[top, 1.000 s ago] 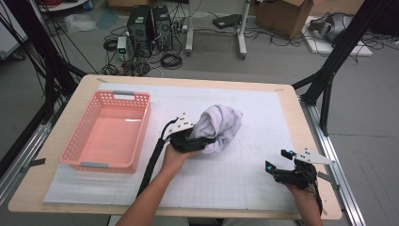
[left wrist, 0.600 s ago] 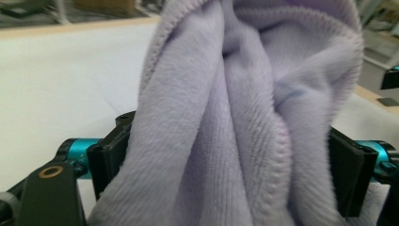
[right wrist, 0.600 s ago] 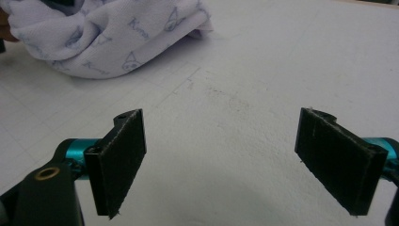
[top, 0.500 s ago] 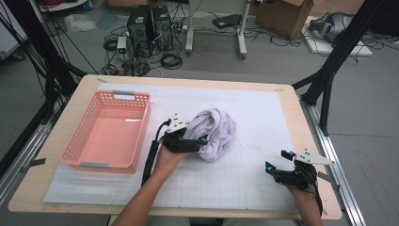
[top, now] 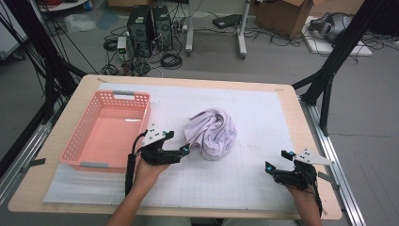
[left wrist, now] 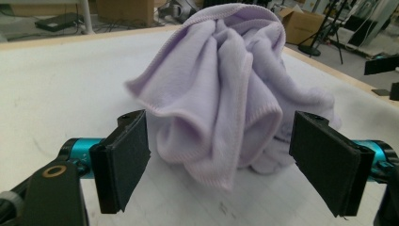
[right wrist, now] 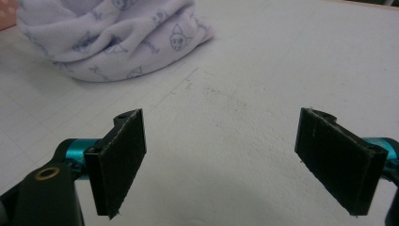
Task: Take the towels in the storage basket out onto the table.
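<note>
The table [top: 287, 101] carries a pink basket [top: 89, 141] at left and a bunched lilac cloth [top: 212, 133] mid-mat, printed with small cats, no readable writing. Left gripper [top: 184, 151], just opened, stands spread just beside the cloth; right gripper [top: 278, 161] spread, well apart.

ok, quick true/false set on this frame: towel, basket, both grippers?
1. The towel lies bunched on the table. True.
2. The left gripper is clamped on the towel. False: its jaws have just been opening and stand wide, with the towel ahead of them, not pressed.
3. The basket holds the towel. False: the basket holds nothing; the towel sits to its right.
4. The right gripper is open, with nothing between its jaws. True.
5. The right gripper touches the towel. False: it is apart from it, near the table's right corner.
</note>
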`<state>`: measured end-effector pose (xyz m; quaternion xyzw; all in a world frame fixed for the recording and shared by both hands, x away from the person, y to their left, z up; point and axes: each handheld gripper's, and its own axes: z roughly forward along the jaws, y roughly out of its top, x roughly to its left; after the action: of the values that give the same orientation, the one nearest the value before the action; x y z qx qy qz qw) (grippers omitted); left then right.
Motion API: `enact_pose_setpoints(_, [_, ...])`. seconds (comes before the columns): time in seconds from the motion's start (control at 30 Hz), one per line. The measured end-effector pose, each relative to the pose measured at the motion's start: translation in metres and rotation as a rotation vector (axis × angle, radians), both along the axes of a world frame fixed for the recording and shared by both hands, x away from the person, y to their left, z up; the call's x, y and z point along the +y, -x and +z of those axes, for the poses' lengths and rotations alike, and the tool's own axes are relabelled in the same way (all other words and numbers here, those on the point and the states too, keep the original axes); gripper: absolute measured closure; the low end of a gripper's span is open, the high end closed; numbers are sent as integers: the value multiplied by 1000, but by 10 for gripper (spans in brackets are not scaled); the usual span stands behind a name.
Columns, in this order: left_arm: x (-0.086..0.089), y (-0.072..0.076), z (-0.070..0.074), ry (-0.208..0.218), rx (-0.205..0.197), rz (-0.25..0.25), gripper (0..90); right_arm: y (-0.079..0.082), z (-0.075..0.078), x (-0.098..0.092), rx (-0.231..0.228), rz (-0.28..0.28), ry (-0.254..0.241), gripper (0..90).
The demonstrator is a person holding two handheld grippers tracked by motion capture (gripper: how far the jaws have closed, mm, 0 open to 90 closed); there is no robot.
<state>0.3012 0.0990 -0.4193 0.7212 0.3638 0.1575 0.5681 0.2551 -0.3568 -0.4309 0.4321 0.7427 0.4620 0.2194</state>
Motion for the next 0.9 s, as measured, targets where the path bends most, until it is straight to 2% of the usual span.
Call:
enact_pose_setpoints(0.03, [4,8,-5,9,-3,-4,208,-1,0,0,-5,0,1,157])
enact_pose_setpoints(0.07, [4,8,-5,9,-3,-4,209,-1,0,0,-4,-1,-1,157])
enact_pose_setpoints(0.13, [7,17,-9,9,-20,-6,209,-2,0,1,-5,-4,-1,157])
enact_pose_setpoints(0.27, [8,20,-10,16,-34,-1,211,-5,-1,4,10,-15,-15,157])
enact_pose_setpoints(0.33, [10,22,-11,35,-37,-3,217,-7,-2,5,17,-15,-19,156])
enact_pose_setpoints(0.57, [15,23,-12,28,-53,-1,221,-7,-2,4,12,-28,-22,157])
enact_pose_setpoints(0.7, [11,23,-11,33,-54,-9,222,-5,-2,3,17,-30,-17,157])
enact_pose_setpoints(0.9, [7,24,-12,18,-57,-19,226,-4,-2,2,11,-33,-22,157])
